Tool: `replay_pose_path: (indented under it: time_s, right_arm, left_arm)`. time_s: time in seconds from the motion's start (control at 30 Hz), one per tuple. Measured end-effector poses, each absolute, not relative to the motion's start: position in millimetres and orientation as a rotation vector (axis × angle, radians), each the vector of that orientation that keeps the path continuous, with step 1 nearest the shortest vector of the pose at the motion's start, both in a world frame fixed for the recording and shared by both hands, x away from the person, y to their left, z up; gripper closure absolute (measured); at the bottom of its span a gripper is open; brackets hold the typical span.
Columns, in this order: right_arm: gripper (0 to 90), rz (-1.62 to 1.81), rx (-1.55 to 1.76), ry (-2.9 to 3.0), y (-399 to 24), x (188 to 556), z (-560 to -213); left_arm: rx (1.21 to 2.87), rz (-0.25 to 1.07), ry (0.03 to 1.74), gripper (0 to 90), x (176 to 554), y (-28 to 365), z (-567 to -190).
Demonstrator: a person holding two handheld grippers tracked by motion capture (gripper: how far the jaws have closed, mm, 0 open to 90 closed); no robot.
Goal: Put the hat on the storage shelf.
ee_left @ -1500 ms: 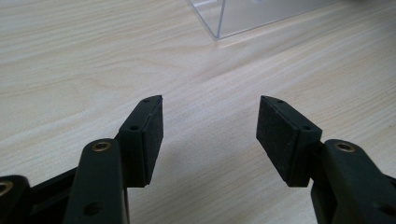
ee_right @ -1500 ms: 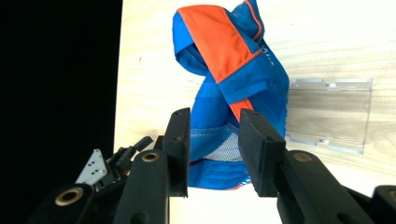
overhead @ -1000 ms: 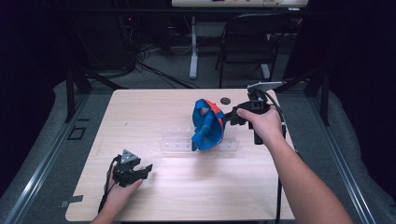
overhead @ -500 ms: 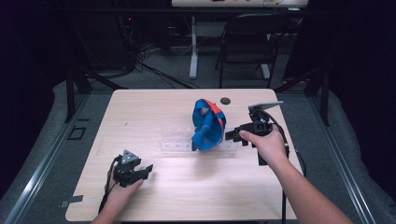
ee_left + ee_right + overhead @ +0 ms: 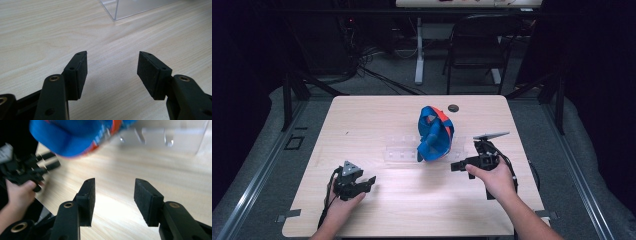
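- My left gripper point(image 5: 368, 181) rests low on the desk point(image 5: 377, 115), near the front left part. Its jaws are spread apart with nothing between them.
- In the left gripper view, my left gripper point(image 5: 112, 68) points at bare wood. A corner of the clear plastic box point(image 5: 130, 8) sits farther off, at the top.
- My right gripper point(image 5: 455, 166) is near the right side of the desk, held in my right hand point(image 5: 492, 175). It points left, toward the middle of the desk.
- In the right gripper view, my right gripper point(image 5: 114, 196) has its jaws wide apart. Nothing is between them, just the wood of the desk.
- A clear plastic box point(image 5: 404, 148) lies flat in the middle of the desk. It looks like it has small parts inside, but I cannot tell if anything is in them.
- A blue bag point(image 5: 435, 134) with an orange stripe stands on the right end of the clear box. It is just left of my right gripper and not touching it.
- In the right gripper view, the blue bag point(image 5: 75, 135) is blurry at the top, and my left hand point(image 5: 18, 192) holds its gripper at the left.
- A small dark round thing point(image 5: 453, 107) lies on the desk behind the bag.
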State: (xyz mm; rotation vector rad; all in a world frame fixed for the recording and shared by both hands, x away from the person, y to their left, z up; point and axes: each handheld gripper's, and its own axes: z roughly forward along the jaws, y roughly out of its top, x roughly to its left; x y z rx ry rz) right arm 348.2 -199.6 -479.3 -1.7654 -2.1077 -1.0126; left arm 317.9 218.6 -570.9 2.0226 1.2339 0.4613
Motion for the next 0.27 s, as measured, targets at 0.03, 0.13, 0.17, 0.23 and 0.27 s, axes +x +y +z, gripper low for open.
replay_pose_path:
  time_s: [0.03,0.13,0.17,0.23,0.27]
  right_arm:
    - [52.1,-1.011,-1.765,-2.112,-200,346,-483]
    - [52.0,-1.021,-1.763,-2.122,-203,336,-500]
    - [51.7,-1.029,-1.761,-2.131,-204,334,-504]
    - [51.2,-1.066,-1.767,-2.190,-211,328,-511]
    - [51.2,-1.104,-1.794,-2.234,-216,324,-515]
  left_arm:
    - [2.025,0.464,1.224,42.3,318,219,-570]
    - [1.996,0.474,1.203,42.8,314,217,-567]
    - [1.988,0.470,1.191,42.9,313,216,-566]
    - [1.974,0.465,1.171,43.0,310,212,-563]
    - [1.968,0.460,1.160,42.9,310,209,-562]
